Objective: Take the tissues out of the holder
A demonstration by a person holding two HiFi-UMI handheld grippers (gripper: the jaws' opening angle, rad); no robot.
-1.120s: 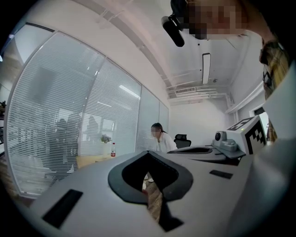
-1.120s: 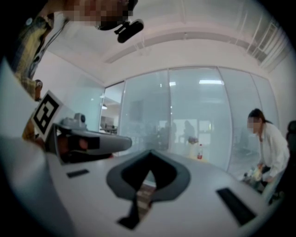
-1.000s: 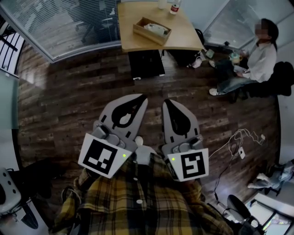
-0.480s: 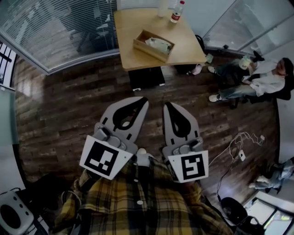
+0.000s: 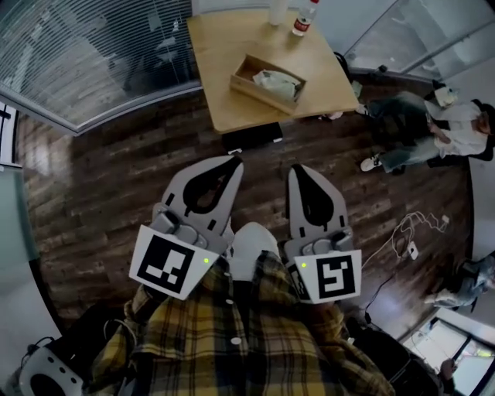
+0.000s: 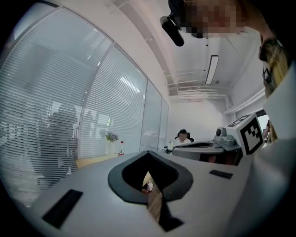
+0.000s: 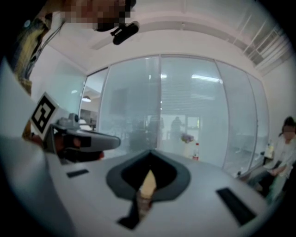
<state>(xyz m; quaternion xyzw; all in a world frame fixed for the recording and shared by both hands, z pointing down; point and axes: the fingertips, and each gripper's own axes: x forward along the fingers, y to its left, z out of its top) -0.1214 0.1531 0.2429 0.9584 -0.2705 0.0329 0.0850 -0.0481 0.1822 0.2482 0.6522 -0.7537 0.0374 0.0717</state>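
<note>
Starting at the left gripper (image 5: 230,165): jaws pressed together, nothing caught in them. Same at the right gripper (image 5: 300,172): closed, empty. Held side by side over dark floor, both aimed forward and close to level.

Outward from the tips: a strip of floor, then the near edge of the table (image 5: 224,108). On it, about mid-table, the holder (image 5: 257,96), open at the top, tissues (image 5: 277,80) lying crumpled inside. Well apart from both tips, not in reach yet.

Straight ahead, landing almost between the two lines of aim; no clear call on the nearer hand. Long axis slanting from far-left to near-right, askew to the table's near edge and lying across the line of approach rather than along it. Beyond, at the far edge, a bottle (image 5: 304,19).

Likely needs: closing on the table first, then opening one pair of jaws above the holder and coming down on the tissues from over the top, perhaps steadying the holder with the other.
</note>
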